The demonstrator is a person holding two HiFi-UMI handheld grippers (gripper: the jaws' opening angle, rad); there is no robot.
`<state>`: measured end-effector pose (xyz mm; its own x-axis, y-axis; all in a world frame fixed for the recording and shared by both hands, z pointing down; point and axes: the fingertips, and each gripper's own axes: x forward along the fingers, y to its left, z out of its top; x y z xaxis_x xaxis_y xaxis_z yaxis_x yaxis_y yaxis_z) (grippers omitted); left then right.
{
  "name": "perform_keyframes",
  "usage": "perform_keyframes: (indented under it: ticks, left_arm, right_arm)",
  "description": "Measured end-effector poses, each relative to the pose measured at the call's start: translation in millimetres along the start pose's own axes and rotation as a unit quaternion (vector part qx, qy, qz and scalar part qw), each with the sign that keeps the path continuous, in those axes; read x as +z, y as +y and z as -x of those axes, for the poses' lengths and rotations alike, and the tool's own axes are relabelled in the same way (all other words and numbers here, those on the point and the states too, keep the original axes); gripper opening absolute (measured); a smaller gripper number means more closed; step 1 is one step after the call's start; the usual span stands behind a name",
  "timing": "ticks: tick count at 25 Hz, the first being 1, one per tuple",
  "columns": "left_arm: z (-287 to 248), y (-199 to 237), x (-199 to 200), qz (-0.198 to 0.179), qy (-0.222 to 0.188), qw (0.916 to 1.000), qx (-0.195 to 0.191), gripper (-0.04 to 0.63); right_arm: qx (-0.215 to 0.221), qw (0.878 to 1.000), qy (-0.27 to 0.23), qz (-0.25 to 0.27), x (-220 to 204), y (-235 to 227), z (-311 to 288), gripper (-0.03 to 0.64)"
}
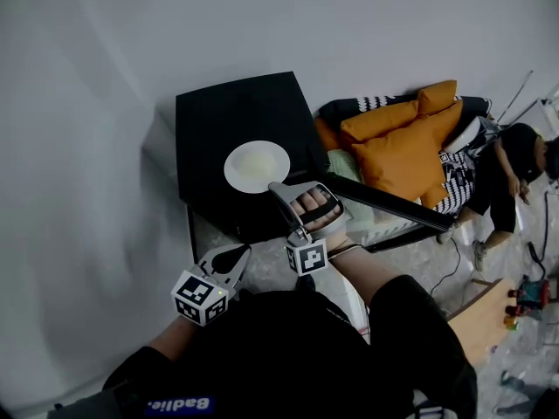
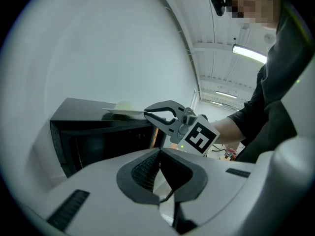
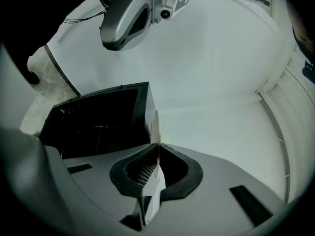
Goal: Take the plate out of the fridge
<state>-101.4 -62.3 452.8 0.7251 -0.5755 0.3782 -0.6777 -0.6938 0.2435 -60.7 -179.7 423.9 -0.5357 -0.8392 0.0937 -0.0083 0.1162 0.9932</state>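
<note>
Plate [image 1: 257, 166] rim pinched in right hand-held gripper [image 1: 278, 187], atop fridge [image 1: 236, 116]; left hand-held gripper [image 1: 237, 255] closed, empty.

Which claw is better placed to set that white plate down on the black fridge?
The right. The right claw is shut on the rim of the plate, right over the top of the fridge. The left claw is shut, empty and back near the person's body.
</note>
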Motion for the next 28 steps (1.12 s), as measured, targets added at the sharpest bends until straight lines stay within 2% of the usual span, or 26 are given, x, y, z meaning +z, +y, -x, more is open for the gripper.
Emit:
perform_keyframes:
  ticks: [4,15,19,25,28]
  left_arm:
    - [-0.4,2.2,0.7,0.002,0.000,1.0000,0.005,0.008]
    - [-3.5,4.0,7.7,0.000,-0.011,0.9998,0.014,0.008]
    - [-5.9,4.7,7.5,0.000,-0.012,0.9998,0.014,0.008]
    - [-8.0,3.7,10.7,0.002,-0.016,0.9997,0.018,0.008]
    - [-9.2,5.1,11.1,0.005,-0.015,0.9997,0.020,0.008]
  right_arm:
    - [0.008,1.000,0.009,0.001,-6.4,8.1,-11.9,0.015]
    - [0.063,0.997,0.035,0.004,-12.8,25.8,-28.6,0.015]
    - [0.060,0.998,0.028,0.013,-6.3,14.1,-29.2,0.015]
    - [0.084,0.996,0.035,-0.013,-11.5,28.4,-29.2,0.017]
    - [0.091,0.995,0.028,-0.017,-7.7,27.4,-26.8,0.078]
